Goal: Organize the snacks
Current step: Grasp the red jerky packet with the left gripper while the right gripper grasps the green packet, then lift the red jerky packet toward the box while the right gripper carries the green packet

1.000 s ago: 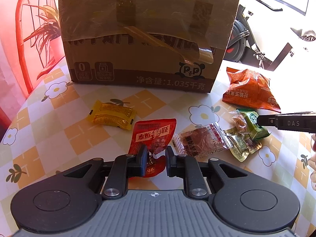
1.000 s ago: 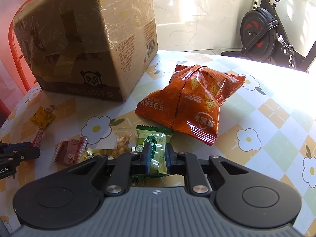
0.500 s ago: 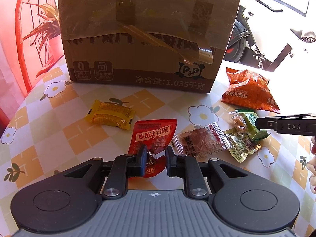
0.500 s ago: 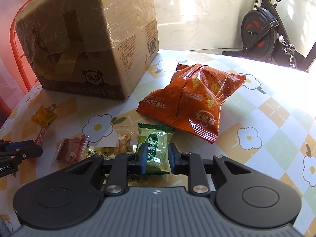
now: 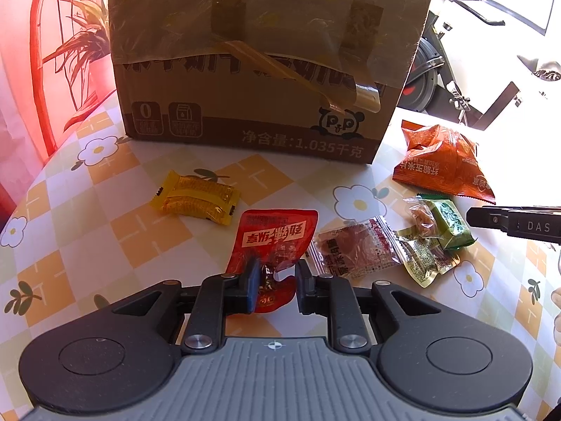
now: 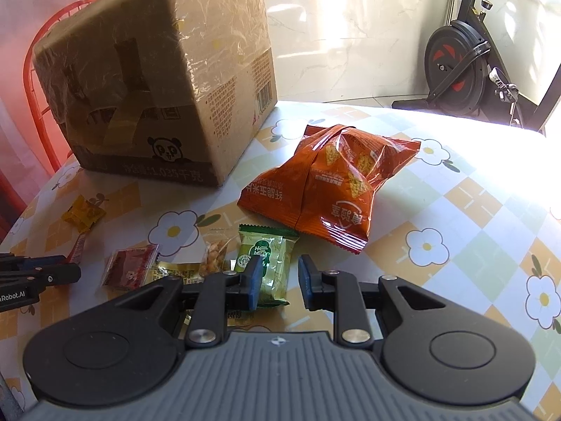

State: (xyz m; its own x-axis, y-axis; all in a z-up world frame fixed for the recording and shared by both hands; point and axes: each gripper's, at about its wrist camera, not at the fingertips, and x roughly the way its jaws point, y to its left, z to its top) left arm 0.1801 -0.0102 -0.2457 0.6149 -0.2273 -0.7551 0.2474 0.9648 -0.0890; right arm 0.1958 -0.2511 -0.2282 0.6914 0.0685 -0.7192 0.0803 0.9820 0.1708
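**Snack packets spread before a taped box**

The left gripper point(image 5: 275, 282) has its jaws a little apart around the crinkled lower end of a glossy red packet point(image 5: 277, 242) lying flat on the table point(image 5: 147, 231); its left pad touches the foil, the right pad stands clear.

The right gripper point(image 6: 278, 282) has just been opening: its jaws stand apart, and a small green packet point(image 6: 268, 261) lies between them with the left pad against its edge and the right pad off it.

Beside these lie a clear packet of reddish slices point(image 5: 354, 251), a clear nut packet point(image 6: 215, 258) and a ribbed yellow wrapper point(image 5: 196, 198). Farther back sits a puffy orange crisp bag point(image 6: 333, 189), creased and shiny. Behind all stands a cardboard box point(image 5: 259, 56), film-wrapped, with peeling brown tape. The tablecloth is smooth, chequered and flowered.
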